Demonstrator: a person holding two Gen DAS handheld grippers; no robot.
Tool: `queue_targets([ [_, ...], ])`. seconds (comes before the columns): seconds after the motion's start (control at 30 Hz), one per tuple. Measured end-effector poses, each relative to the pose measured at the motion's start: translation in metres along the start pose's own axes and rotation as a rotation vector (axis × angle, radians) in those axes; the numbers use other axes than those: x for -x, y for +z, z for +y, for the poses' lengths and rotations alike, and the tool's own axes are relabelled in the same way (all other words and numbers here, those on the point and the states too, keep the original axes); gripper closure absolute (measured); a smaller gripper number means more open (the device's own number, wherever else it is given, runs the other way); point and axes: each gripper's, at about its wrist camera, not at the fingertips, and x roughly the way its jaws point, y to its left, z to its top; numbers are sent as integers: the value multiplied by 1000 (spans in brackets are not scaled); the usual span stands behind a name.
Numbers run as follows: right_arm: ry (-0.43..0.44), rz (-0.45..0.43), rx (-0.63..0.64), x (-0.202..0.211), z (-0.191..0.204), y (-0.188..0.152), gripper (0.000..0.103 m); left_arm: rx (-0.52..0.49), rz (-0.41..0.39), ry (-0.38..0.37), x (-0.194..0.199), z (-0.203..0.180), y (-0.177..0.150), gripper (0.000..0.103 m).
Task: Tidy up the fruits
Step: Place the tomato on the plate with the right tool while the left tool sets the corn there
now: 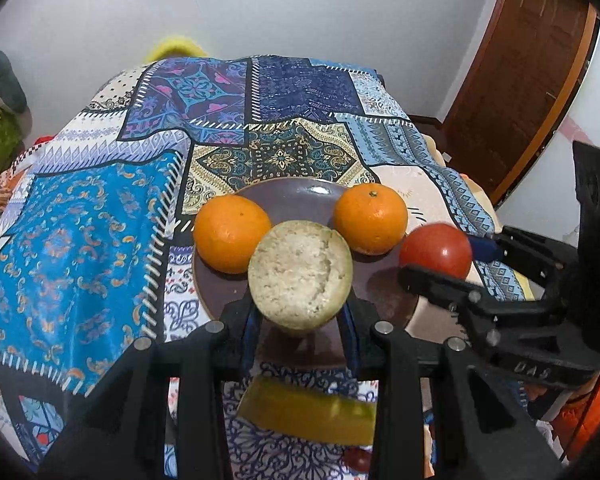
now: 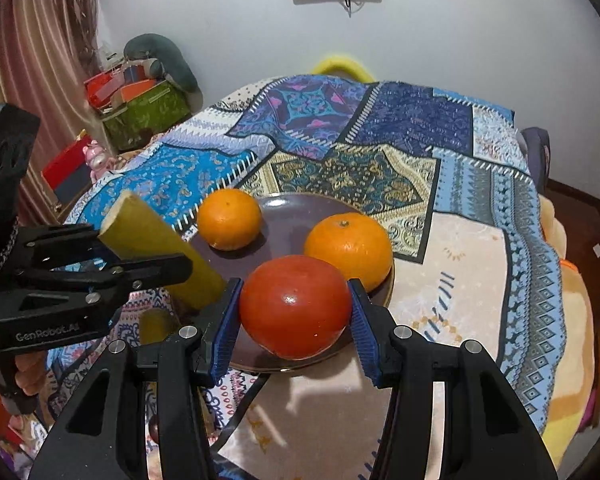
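Observation:
A dark purple plate [image 1: 288, 194] [image 2: 296, 210] on the patchwork cloth carries two oranges, one on the left [image 1: 232, 232] [image 2: 229, 218] and one on the right [image 1: 370, 218] [image 2: 350, 246]. My left gripper [image 1: 300, 308] [image 2: 140, 252] is shut on a yellow-green cane piece [image 1: 300, 272] [image 2: 156, 240], held over the plate's near left edge with its cut end up. My right gripper [image 2: 296, 312] [image 1: 440, 260] is shut on a red tomato [image 2: 296, 306] [image 1: 436, 250] at the plate's near right edge, its blue pads [image 2: 224, 320] pressing both sides.
Another yellow-green cane piece [image 1: 306, 412] lies on the cloth just in front of the plate, under my left gripper. A small red fruit [image 1: 358, 458] shows beside it. The patchwork cloth [image 2: 380, 128] stretches behind the plate. Boxes [image 2: 140, 108] stand off the table's left side.

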Motion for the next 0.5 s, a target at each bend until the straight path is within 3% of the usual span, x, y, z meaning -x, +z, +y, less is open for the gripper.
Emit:
queue_targets([
  [0.5,-3,58,14,-26,-8,-5,54,39,-2,-22,-25,4,29,68],
])
